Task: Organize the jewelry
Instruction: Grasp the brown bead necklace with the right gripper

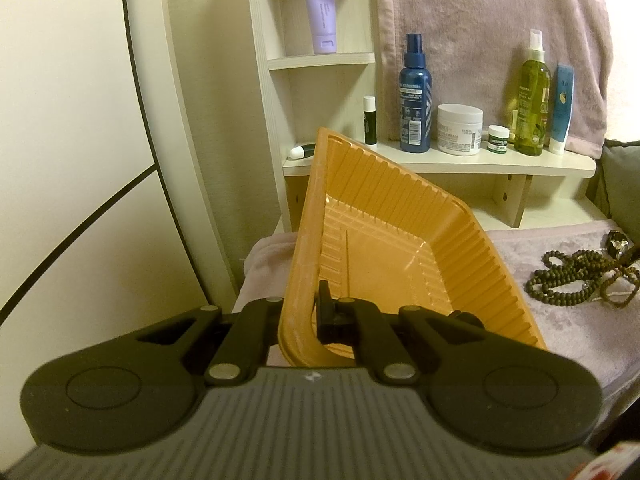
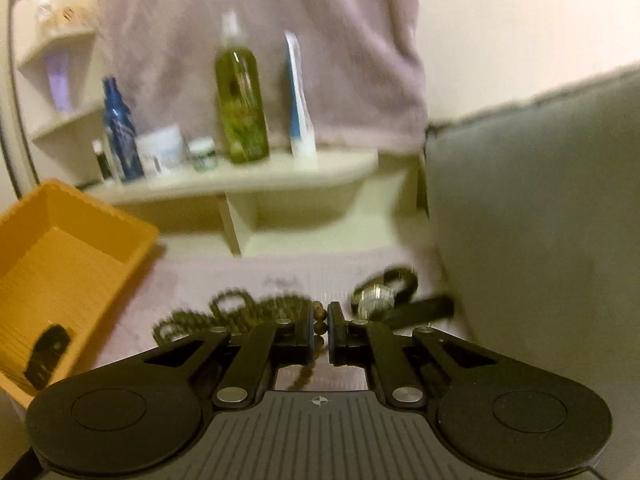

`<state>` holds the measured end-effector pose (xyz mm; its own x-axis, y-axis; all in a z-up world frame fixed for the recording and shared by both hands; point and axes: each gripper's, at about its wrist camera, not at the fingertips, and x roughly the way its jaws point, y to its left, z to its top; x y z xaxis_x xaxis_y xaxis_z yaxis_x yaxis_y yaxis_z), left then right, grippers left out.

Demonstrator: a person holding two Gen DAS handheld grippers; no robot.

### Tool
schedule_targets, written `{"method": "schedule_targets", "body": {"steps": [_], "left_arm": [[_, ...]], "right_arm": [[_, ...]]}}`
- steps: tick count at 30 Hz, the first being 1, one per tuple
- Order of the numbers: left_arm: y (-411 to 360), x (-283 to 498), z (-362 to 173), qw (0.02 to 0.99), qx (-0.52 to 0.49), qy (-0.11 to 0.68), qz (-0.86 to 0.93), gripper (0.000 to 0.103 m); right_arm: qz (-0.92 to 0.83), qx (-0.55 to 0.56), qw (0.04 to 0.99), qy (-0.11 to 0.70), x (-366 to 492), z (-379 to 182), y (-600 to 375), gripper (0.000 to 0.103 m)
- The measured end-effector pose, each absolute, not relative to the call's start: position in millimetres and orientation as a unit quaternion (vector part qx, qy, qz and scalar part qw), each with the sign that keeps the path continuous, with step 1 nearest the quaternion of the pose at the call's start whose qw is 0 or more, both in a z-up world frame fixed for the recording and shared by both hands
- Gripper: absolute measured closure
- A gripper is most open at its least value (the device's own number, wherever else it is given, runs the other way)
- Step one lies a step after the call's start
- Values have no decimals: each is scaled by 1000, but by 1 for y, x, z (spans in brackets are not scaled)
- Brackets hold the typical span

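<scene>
My left gripper (image 1: 304, 312) is shut on the near rim of an orange ribbed plastic tray (image 1: 384, 240), which it holds tilted up over the lilac cloth. The tray (image 2: 60, 256) also shows at the left of the right wrist view, with the left gripper's finger (image 2: 46, 354) at its rim. A brown bead necklace (image 1: 576, 276) lies heaped on the cloth to the right. My right gripper (image 2: 320, 320) is shut on a strand of the bead necklace (image 2: 240, 312), beads showing between the pads. A wristwatch (image 2: 380, 288) lies just beyond, blurred.
A cream shelf (image 1: 440, 162) at the back carries a blue spray bottle (image 1: 415, 96), a white jar (image 1: 459, 128), a green bottle (image 1: 531, 100) and tubes. A lilac towel (image 1: 480, 40) hangs behind. A grey cushion (image 2: 540, 220) stands at the right.
</scene>
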<state>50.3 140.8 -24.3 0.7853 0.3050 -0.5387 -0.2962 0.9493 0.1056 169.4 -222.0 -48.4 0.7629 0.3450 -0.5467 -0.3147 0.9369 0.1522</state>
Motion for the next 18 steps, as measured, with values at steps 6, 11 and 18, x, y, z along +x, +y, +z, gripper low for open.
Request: {"method": "schedule_targets", "body": {"steps": [6, 11, 18], "left_arm": [[141, 50, -24, 945, 6, 285, 158, 99], [140, 50, -22, 946, 7, 284, 157, 99], [140, 50, -22, 946, 7, 284, 157, 99]], "right_arm": [[187, 8, 950, 250, 165, -8, -228, 97], [198, -8, 956, 218, 163, 21, -231, 97], [228, -26, 956, 183, 158, 57, -225, 97]]}}
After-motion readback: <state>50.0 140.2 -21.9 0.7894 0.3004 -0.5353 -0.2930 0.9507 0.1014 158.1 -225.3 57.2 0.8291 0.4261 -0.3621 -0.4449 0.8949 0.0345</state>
